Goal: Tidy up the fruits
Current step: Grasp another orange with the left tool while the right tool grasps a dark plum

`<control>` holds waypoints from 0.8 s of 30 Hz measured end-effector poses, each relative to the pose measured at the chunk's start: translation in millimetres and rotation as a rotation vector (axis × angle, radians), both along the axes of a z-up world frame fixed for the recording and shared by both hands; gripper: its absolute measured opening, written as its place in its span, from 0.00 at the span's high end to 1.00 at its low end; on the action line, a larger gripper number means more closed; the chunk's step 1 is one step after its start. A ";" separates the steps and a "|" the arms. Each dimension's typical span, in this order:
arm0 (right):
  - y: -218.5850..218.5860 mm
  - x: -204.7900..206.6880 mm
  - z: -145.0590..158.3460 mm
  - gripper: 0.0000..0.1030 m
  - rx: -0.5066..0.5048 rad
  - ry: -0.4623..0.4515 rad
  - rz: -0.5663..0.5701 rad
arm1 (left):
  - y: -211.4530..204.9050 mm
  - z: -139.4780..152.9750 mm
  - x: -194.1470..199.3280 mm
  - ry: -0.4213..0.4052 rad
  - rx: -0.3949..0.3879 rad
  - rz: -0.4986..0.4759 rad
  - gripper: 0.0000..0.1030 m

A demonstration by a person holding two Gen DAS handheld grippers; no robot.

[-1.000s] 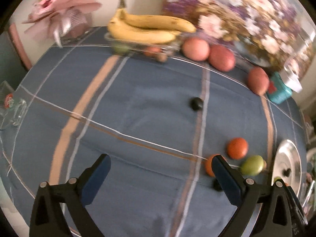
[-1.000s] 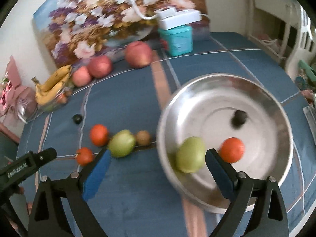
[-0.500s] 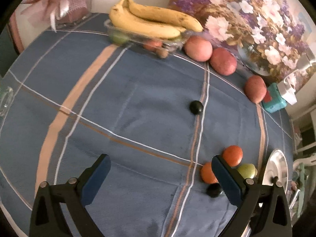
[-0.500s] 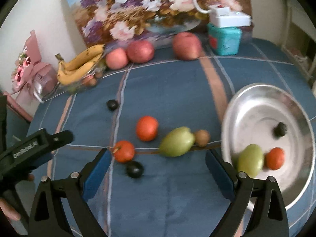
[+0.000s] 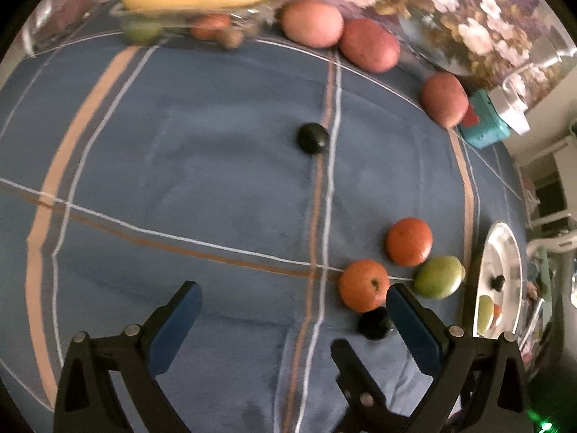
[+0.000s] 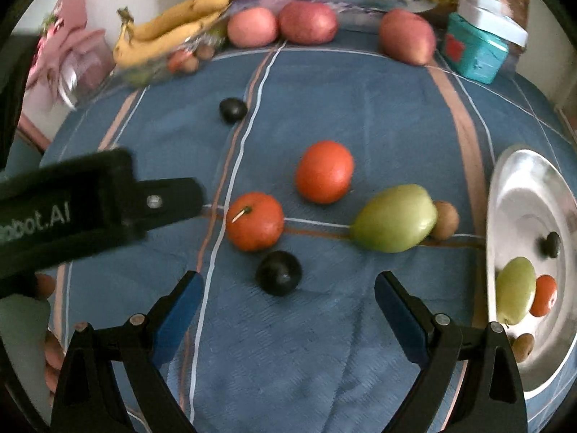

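My right gripper [image 6: 286, 303] is open and empty, hovering just in front of a dark plum [image 6: 278, 273]. Beyond it lie two orange fruits [image 6: 254, 221] [image 6: 324, 171], a green mango [image 6: 395, 218] and a small brown kiwi [image 6: 445, 219]. A steel bowl [image 6: 530, 187] at the right holds a green fruit [image 6: 515, 290], an orange one [image 6: 544, 295] and a dark plum [image 6: 551, 244]. My left gripper [image 5: 294, 312] is open and empty; the near plum [image 5: 374, 323] and an orange fruit [image 5: 364, 285] sit by its right finger [image 5: 414, 328]. Another plum [image 5: 312, 138] lies mid-table.
The blue striped tablecloth [image 5: 180, 166] covers the table. At the back are bananas on a clear tray [image 6: 169, 30], three red-pink fruits [image 6: 308, 22], a teal box [image 6: 476, 54] and a flower painting [image 5: 468, 11]. The left gripper's body [image 6: 90, 209] crosses the right view's left side.
The right gripper swung left from over the bowl to the loose fruits on the cloth and closed in on the near plum. The left gripper moved forward and lower toward the same fruits.
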State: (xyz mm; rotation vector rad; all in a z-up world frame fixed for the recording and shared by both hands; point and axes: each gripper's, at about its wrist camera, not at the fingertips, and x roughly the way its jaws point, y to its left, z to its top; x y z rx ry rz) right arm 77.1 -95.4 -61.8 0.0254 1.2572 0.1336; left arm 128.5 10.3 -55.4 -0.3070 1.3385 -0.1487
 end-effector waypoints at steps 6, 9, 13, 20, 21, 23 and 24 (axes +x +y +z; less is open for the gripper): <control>-2.0 2.6 -6.9 0.36 0.001 0.006 0.000 | -9.4 -5.8 9.4 0.009 -0.061 -0.053 0.10; -4.0 3.2 -6.2 0.52 -0.001 -0.003 -0.004 | -15.7 -10.1 11.4 0.022 -0.117 -0.069 0.21; -4.6 3.2 -3.6 0.62 0.024 -0.009 -0.001 | -22.1 -15.5 15.1 0.034 -0.138 -0.082 0.44; -4.7 0.5 2.3 0.73 0.056 -0.018 0.007 | -25.9 -14.1 16.0 0.035 -0.219 -0.074 0.67; -4.6 -0.1 3.2 0.73 0.064 -0.017 0.005 | -24.6 -13.0 13.9 0.032 -0.215 -0.069 0.68; -6.3 -1.7 5.5 0.74 0.077 -0.020 0.002 | -20.8 -8.3 10.8 0.023 -0.201 -0.050 0.68; -7.1 -2.2 7.0 0.74 0.080 -0.023 0.001 | -18.2 -6.0 9.8 0.017 -0.195 -0.040 0.68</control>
